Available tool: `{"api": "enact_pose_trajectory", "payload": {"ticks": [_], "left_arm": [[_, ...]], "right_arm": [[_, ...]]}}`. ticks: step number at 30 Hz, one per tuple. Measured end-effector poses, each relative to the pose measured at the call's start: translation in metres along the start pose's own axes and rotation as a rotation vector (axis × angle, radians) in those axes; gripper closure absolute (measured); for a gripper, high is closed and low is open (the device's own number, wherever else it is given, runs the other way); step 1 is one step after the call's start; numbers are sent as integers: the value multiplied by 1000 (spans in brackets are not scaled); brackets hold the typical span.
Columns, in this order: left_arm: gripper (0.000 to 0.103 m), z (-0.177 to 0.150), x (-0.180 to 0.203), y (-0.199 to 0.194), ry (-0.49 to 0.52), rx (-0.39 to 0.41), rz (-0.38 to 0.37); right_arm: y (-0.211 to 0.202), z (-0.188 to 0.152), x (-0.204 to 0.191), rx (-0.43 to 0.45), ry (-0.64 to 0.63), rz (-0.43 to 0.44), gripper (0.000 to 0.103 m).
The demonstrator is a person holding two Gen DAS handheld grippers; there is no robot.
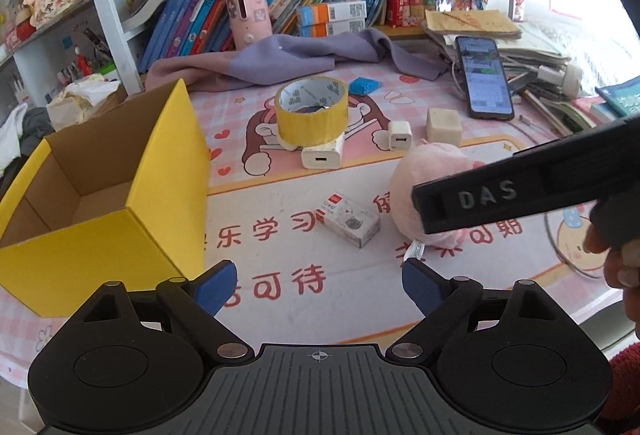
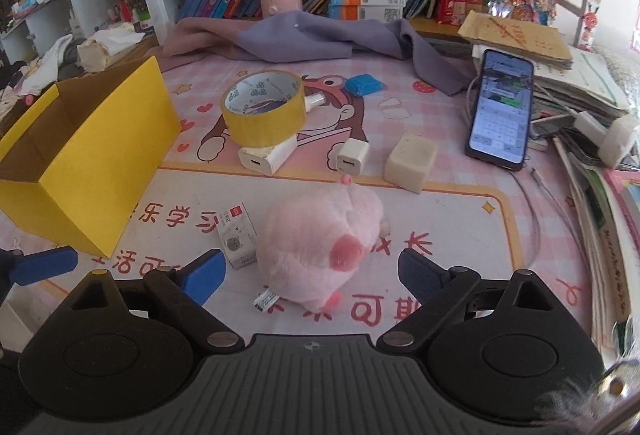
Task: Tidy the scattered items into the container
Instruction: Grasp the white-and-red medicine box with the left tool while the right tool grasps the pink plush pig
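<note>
Ahead of my right gripper lies the pink plush; small box beside it, open yellow box far left.

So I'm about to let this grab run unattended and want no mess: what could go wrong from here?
The open right hand-held gripper faces the pink plush toy, but the small staple box lies against the plush's left side; the left finger could catch or shove it. The tape roll rests tilted on a white charger, so lifting either may topple the other. The yellow box might slide if bumped.
</note>
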State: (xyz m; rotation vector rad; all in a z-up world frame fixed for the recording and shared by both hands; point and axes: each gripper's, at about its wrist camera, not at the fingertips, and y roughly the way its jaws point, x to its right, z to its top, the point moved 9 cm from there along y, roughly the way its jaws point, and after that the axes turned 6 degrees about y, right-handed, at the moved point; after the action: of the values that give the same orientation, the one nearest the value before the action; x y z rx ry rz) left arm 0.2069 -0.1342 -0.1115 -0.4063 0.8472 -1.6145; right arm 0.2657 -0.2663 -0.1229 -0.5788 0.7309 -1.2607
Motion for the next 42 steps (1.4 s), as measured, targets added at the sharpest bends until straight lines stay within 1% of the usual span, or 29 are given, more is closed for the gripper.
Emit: {"api": "enact_pose_trajectory", "payload": {"ticks": [6,10,12,14,17,21,24,25,26,31,34,35,36,37,39,41,42], "left_arm": [[12,7,3,16,14,-40,27],[14,10,7,25,27,-68,34],[18,13,7,32,25,-81,33],[19,15,7,39,16,-93,32],[19,21,7,52,-3,-102,25],[20,28,10,72,-40,-110,0],[20,31,13,87,-73,-124,-22],[21,31,13,92,-85,-128,-23],[25,31,13,96,-97,-129,-21],[28,29,8,111,-156,-139,0],[37,28,8,116,-198,-151,-11],[42,28,9,116,-201,-149,-8],[51,28,11,115,-189,-142,1],[54,29,12,114,-173,-134,11],[66,30,15,113,-153,-120,6],[73,32,18,112,-141,-113,-9],[74,32,18,112,-140,-114,-15]], "right_arm": [[34,11,11,-69,40,10,8],[53,15,17,-114,74,31,8],[58,16,19,-125,83,55,9],[60,19,22,-118,84,72,19],[59,26,32,-100,77,56,23],[60,32,53,-89,98,32,24],[61,35,62,-88,89,26,24],[61,35,63,-89,84,31,24],[61,35,64,-91,77,36,23],[62,34,62,-91,32,52,23],[62,34,62,-91,17,58,23],[62,34,61,-90,9,58,23],[62,34,60,-90,0,58,23],[62,34,59,-90,-7,58,23],[61,34,58,-89,-17,59,23],[61,34,58,-85,-23,59,24],[61,34,58,-83,-25,59,24]]}}
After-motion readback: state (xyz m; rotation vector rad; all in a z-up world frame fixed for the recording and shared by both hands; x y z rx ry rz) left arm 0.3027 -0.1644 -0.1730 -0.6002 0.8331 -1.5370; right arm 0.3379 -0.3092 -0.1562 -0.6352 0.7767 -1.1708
